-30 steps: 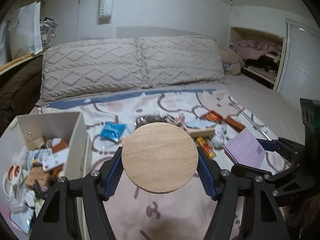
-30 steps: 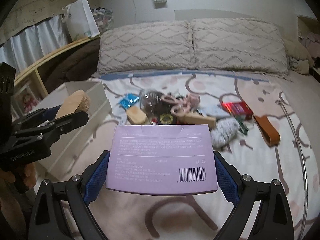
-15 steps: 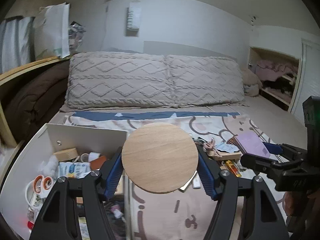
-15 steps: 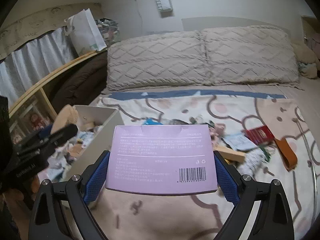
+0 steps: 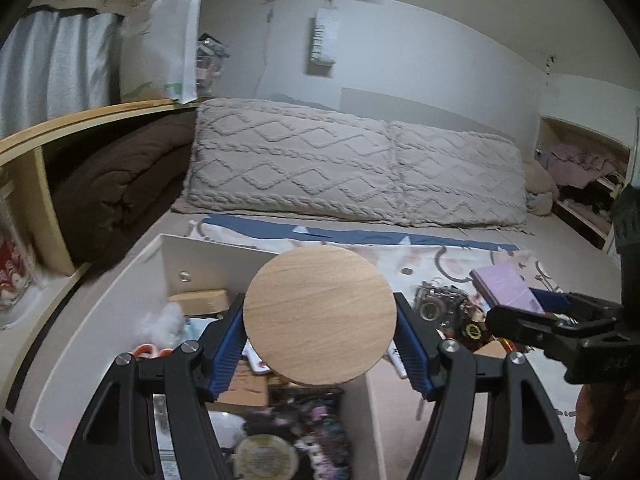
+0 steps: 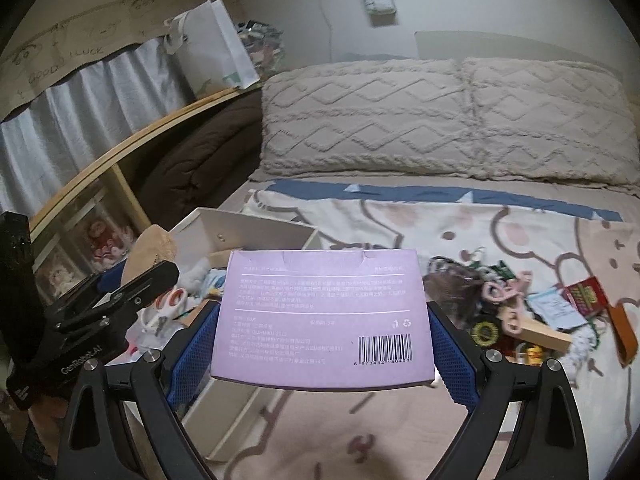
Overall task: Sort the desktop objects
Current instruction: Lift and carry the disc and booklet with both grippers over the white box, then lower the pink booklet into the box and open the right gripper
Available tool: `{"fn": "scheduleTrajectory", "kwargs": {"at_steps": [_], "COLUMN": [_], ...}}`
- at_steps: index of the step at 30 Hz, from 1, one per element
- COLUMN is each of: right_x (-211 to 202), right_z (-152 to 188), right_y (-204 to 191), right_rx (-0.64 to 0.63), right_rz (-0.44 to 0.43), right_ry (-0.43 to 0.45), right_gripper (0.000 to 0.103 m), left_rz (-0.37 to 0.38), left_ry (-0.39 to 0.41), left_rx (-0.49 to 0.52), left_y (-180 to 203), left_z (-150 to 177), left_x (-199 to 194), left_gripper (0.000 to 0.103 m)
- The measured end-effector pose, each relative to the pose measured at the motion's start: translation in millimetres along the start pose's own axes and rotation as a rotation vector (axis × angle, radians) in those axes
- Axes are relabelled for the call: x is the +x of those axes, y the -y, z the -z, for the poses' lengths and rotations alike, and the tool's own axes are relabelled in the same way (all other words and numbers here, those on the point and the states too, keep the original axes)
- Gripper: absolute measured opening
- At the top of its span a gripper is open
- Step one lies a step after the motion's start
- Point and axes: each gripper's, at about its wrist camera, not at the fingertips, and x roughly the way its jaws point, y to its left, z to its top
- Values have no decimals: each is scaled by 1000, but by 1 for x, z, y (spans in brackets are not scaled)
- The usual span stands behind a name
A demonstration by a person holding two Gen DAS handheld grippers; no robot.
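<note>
Through my left camera, my left claw (image 5: 320,354) pinches a round wooden disc (image 5: 320,314) by its edges, holding it above the white box (image 5: 100,320) of sorted clutter on the bed.

Through my right camera, my right claw (image 6: 322,350) clamps a flat purple box (image 6: 322,312) just beside that white box (image 6: 256,232); loose items (image 6: 516,308) lie on the blanket (image 6: 400,420).

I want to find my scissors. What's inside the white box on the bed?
The white box holds scissors with orange-and-white handles, a wood block, white fluff, cardboard and a round tin. The wooden disc in the left gripper hides the middle.
</note>
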Motion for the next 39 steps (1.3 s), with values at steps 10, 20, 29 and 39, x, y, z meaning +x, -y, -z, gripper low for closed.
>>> {"fn": "scheduleTrajectory", "kwargs": {"at_steps": [10,20,29,39], "right_x": [42,93,132,186], "right_z": [-11,-11,-20,-38], "right_y": [-44,-82,-102,-100], "right_rx": [-39,-67,-102,61], "right_rz": [-26,-36,6,22], "right_ry": [-90,-233,-278,-403], "right_gripper": [97,97,97,97], "left_rz": [-110,-162,-170,-187], "left_ry": [-10,-55,-48,-42], "left_rx": [-73,-134,-202,-233], "left_y": [-59,-93,-113,-128], "left_z": [7,26,33,38], "left_x": [-4,0,-7,-11], "left_gripper": [68,68,68,68]}}
